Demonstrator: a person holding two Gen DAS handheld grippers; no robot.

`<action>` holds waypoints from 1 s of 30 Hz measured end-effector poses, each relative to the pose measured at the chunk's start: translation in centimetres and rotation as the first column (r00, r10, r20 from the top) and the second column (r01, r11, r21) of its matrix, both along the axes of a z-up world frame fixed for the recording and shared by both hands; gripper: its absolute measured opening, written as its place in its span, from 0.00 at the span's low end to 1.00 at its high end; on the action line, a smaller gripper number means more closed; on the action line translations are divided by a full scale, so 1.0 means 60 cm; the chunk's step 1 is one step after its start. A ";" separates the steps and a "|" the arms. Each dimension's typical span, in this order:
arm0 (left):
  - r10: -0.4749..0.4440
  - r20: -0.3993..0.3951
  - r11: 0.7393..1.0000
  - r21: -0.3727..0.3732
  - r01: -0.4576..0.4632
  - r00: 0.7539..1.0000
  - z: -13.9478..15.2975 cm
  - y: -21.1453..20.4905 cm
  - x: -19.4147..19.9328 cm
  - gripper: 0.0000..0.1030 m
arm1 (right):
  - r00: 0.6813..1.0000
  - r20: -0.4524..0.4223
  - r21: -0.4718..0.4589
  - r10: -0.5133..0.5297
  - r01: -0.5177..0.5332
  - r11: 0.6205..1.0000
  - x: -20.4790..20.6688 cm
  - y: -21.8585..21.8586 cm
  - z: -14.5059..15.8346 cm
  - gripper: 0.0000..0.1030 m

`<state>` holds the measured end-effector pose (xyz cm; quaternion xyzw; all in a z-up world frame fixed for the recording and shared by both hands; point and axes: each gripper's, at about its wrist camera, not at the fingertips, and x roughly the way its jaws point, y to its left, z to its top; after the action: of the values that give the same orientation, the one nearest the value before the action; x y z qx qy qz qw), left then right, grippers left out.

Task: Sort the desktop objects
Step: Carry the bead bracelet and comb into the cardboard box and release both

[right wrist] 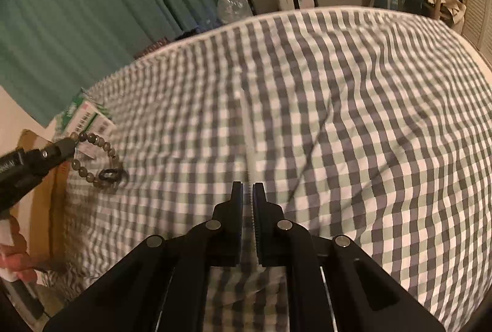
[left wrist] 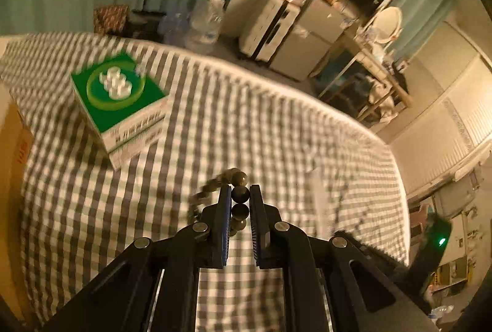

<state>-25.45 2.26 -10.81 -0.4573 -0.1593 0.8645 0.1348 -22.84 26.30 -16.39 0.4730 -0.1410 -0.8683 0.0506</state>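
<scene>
A bracelet of dark round beads (left wrist: 240, 193) is pinched between the pads of my left gripper (left wrist: 240, 193), which is shut on it; the rest of the loop dangles to the left above the checked cloth. In the right wrist view the same bead bracelet (right wrist: 101, 169) hangs from the left gripper (right wrist: 72, 144) at the far left. A green and white box (left wrist: 123, 104) lies at the upper left of the cloth, with a green ring and white pieces on its lid. My right gripper (right wrist: 247, 193) is shut with nothing between its fingers, over bare cloth.
A grey, green and white checked cloth (right wrist: 338, 123) covers the surface. A brown cardboard box (right wrist: 46, 187) stands at its left edge. A person's hand (right wrist: 15, 258) shows at lower left. Plastic bottles (left wrist: 203, 21), a white case and a desk stand beyond the far edge.
</scene>
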 end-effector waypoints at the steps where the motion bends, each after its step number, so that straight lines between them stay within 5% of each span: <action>1: -0.016 -0.020 1.000 0.023 0.017 1.000 0.019 0.001 0.005 0.10 | 1.000 -0.012 0.003 0.003 -0.003 1.000 0.007 -0.005 0.008 0.07; 10: -0.079 -0.112 0.996 0.023 0.082 0.991 0.133 -0.025 0.083 0.10 | 0.996 -0.082 -0.031 0.045 -0.047 0.998 0.073 -0.058 0.077 0.07; 23: -0.119 -0.117 0.988 -0.112 0.106 0.986 0.156 -0.078 0.211 0.10 | 0.969 -0.181 -0.021 0.167 -0.174 0.985 0.180 -0.206 0.196 0.07; 30: -0.071 -0.181 0.990 -0.136 0.046 0.981 0.224 -0.173 0.248 0.10 | 0.935 -0.243 0.003 0.258 -0.266 0.964 0.215 -0.296 0.264 0.07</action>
<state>-10.57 -8.12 2.62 -0.3873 -0.0753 0.9075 0.1441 -9.92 8.52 -0.55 0.3778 -0.0824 -0.9025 0.1896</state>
